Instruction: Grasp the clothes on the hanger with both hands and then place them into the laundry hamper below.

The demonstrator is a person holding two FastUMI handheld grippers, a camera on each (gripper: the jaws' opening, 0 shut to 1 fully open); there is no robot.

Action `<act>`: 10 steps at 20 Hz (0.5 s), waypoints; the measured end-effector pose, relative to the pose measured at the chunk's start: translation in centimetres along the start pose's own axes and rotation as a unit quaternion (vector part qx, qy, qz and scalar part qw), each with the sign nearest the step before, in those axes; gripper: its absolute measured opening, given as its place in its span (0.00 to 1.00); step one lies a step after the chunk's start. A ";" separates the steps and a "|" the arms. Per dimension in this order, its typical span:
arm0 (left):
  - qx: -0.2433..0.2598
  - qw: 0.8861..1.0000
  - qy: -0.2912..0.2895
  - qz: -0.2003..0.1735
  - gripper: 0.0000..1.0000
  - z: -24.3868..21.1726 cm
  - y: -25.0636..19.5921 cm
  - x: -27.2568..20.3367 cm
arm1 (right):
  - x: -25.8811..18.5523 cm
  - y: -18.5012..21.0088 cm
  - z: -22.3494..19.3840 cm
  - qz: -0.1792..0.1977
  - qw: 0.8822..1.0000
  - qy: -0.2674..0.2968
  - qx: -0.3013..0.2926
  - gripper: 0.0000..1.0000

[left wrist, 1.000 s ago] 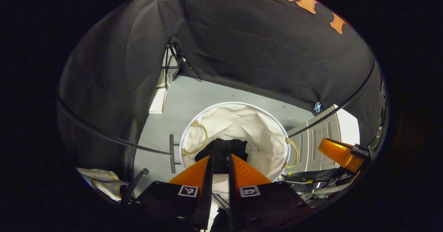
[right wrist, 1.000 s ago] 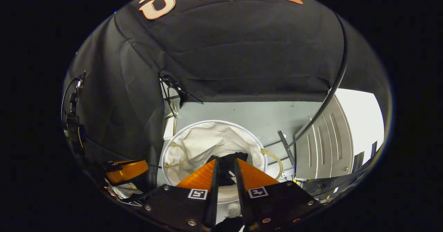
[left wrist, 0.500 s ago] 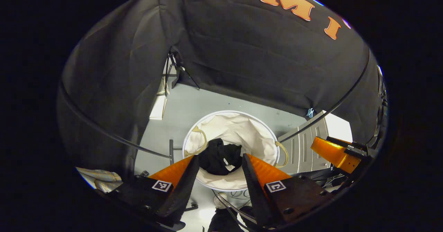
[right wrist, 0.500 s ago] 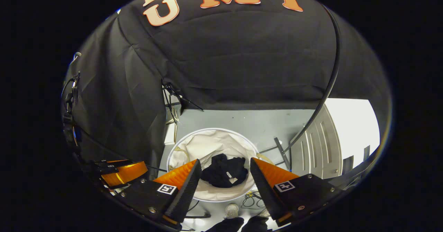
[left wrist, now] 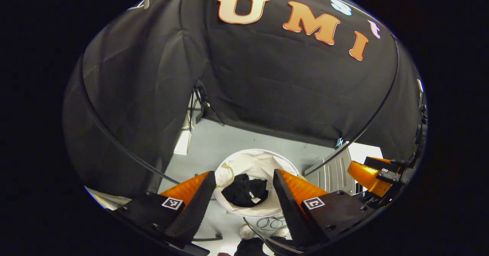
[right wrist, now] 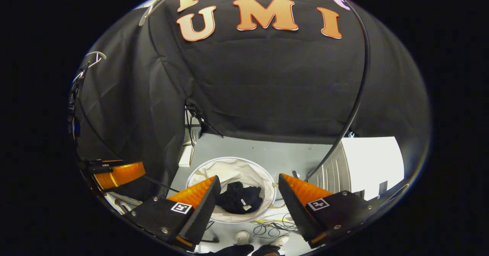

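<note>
**Both grippers released above the hamper, clothes inside**

In the left gripper view, the left gripper (left wrist: 244, 183) has its fingers (left wrist: 191, 206) spread wide apart with nothing between them. In the right gripper view, the right gripper (right wrist: 248, 189) is likewise released, its fingers (right wrist: 198, 210) parted and holding nothing. Both hang above the floor, looking down.

Seen through the gap of each pair lie the black clothes (left wrist: 244, 192) (right wrist: 239, 198), bundled in a loose heap at the bottom of the laundry hamper (left wrist: 258, 160) (right wrist: 229, 168), well apart from either gripper. The hamper is round, with a white rim and a pale cloth lining, and stands on the grey floor (left wrist: 229, 141) (right wrist: 248, 147) near the foot of the booth's black cloth wall. Coiled cables (right wrist: 267, 229) lie on the floor at the hamper's near edge. A grey cabinet (right wrist: 332, 170) stands to one side of the hamper.
</note>
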State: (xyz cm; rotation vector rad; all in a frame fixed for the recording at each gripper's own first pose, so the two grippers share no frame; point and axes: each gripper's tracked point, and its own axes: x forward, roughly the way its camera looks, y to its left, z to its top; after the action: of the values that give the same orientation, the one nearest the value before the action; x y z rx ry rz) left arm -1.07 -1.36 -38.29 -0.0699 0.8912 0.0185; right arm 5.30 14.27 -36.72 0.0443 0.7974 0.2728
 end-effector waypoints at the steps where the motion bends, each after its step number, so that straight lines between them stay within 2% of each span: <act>1: 0.005 1.000 -0.011 0.001 0.98 0.8 -0.1 -1.0 | -1.2 0.0 0.8 -0.001 1.000 -0.008 -0.001 0.94; 7: 0.018 0.996 -0.083 -0.010 0.98 6.3 -1.4 -6.9 | -7.8 -0.2 5.9 -0.016 0.997 -0.062 -0.038 0.94; 10: 0.028 0.992 -0.123 -0.016 0.98 10.2 -1.2 -8.8 | -11.5 0.0 9.4 -0.014 0.995 -0.096 -0.031 0.94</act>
State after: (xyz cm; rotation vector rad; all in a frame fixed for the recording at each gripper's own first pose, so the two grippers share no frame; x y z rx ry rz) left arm 1.41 -1.73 -24.99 -0.0282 0.6425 -0.0276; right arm 4.33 11.89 -22.12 -0.0001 0.5977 0.2626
